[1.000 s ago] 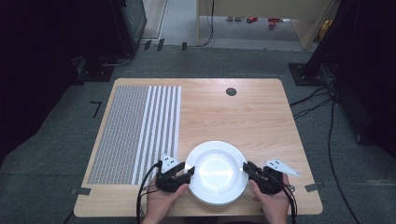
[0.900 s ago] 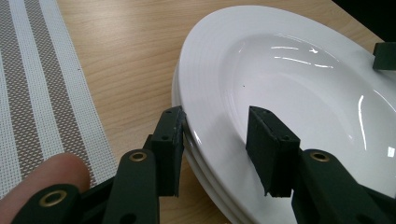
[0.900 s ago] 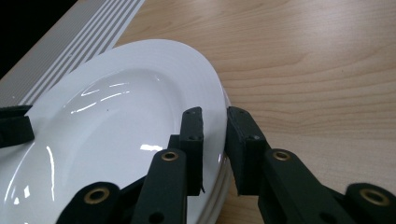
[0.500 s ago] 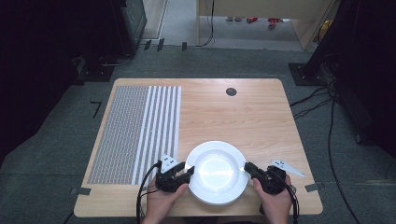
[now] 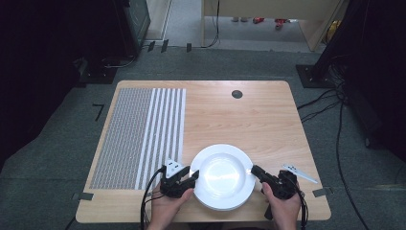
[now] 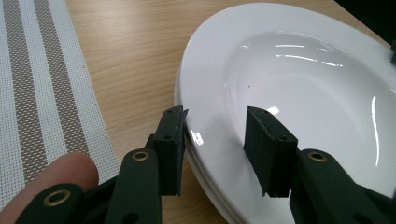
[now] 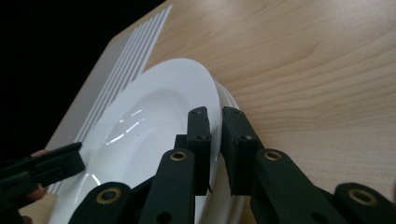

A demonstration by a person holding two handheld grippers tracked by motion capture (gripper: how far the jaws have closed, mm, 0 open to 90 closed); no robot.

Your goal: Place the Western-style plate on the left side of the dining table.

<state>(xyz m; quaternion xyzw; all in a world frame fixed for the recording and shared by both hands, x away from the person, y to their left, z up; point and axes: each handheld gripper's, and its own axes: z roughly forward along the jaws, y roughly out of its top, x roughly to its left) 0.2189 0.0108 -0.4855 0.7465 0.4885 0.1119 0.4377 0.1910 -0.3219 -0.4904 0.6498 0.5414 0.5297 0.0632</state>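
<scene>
Apparently both claws grip plate.

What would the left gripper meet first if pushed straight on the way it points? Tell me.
The white plate: its rim already lies between the open jaws of the left gripper, so going on would likely run that rim deeper toward the jaws' base. Depth there is unclear.

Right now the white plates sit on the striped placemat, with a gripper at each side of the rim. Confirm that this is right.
Not quite. The white plates rest on the bare wooden table, just right of the striped placemat, not on it; the high view shows this. The rest holds: the left gripper and the right gripper are at opposite sides of the rim.
</scene>
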